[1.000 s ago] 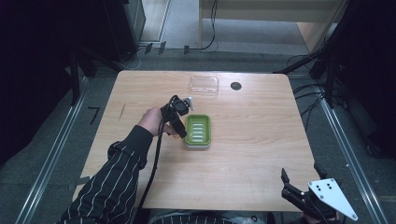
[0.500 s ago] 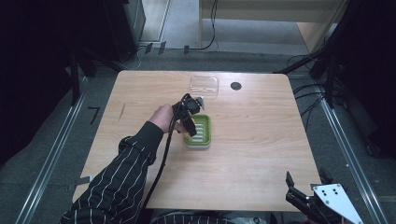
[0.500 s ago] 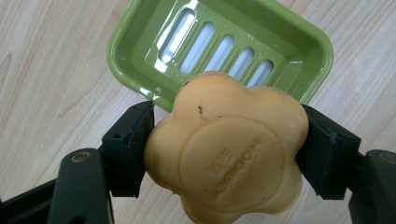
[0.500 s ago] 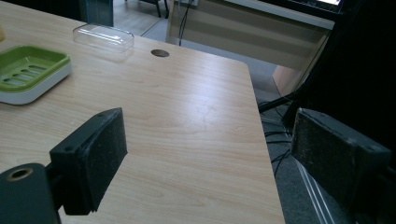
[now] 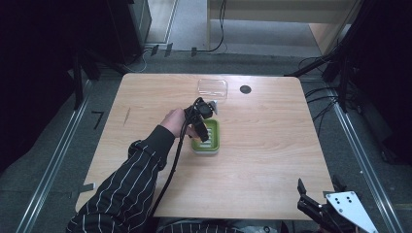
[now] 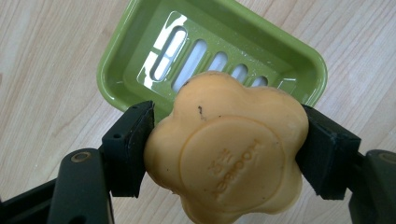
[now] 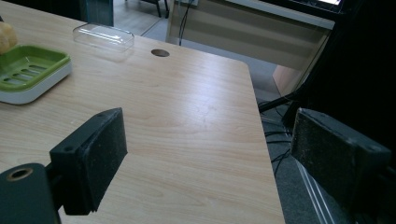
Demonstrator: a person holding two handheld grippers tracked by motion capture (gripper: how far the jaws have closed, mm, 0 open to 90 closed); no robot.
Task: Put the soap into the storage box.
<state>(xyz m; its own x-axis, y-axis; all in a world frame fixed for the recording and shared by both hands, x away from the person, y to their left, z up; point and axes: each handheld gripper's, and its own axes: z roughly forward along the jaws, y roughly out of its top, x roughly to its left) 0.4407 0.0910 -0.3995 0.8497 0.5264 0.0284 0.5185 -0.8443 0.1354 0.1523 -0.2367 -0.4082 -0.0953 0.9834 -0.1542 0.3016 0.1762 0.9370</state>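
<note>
Since the earlier frames the left gripper (image 5: pixel 206 116) has been shifting rightward and a little toward the far edge, from beside the near-left part of the green soap dish (image 5: pixel 208 137) to over its far end. The striped sleeve (image 5: pixel 127 184) is stretching further across the worktop (image 5: pixel 272 145) with it. The dish, the clear lid (image 5: pixel 212 88) and the right gripper (image 5: pixel 318 204) are sitting where they were.

Left gripper (image 6: pixel 224 154) is clamping the orange flower-shaped soap bar (image 6: pixel 226 161), one black pad pressing each side of it. The soap is hanging above the near rim of the dish (image 6: pixel 116 60), not resting in it; whether it is touching the rim I cannot tell. The slotted drain insert (image 6: pixel 196 60) is lying bare inside the dish.

Right gripper (image 7: pixel 205 154) is standing open with nothing between the pads, hovering at the near right corner of the worktop, well apart from the dish (image 7: pixel 28 70).

Counts: one soap bar, one green dish on a white base, one clear lid (image 7: pixel 103 35) lying near the far edge, one round dark hole (image 5: pixel 245 89) just beside the lid, two grippers, one hand (image 5: pixel 176 121) on the left gripper. In the right gripper view a bit of the soap (image 7: pixel 6 35) is showing at the left edge above the dish.
</note>
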